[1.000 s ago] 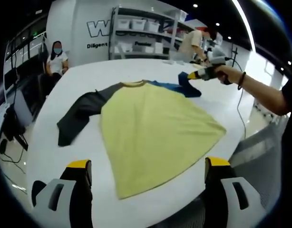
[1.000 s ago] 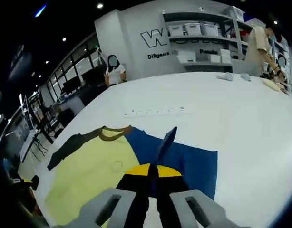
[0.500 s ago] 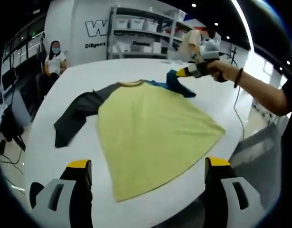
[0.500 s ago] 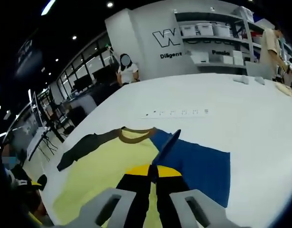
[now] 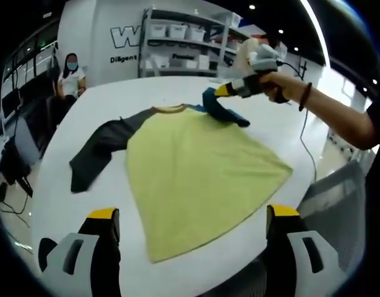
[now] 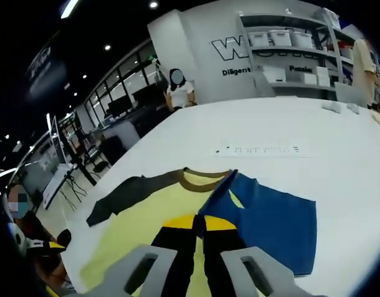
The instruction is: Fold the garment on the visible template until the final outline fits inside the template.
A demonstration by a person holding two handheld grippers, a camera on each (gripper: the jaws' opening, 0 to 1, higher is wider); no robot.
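Currently right gripper (image 6: 199,224) jaws closed on blue sleeve (image 6: 222,193), lifted above yellow garment (image 5: 196,179) spread flat on white surface (image 5: 85,204). Left gripper (image 5: 193,232) jaws wide apart, holding nothing, near hem.

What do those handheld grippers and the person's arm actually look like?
The left gripper has black jaws with yellow tips on pale grey mounts. The right gripper is grey with yellow-and-black tips and trails a thin cable. The person wears a dark wristband and a dark short sleeve.
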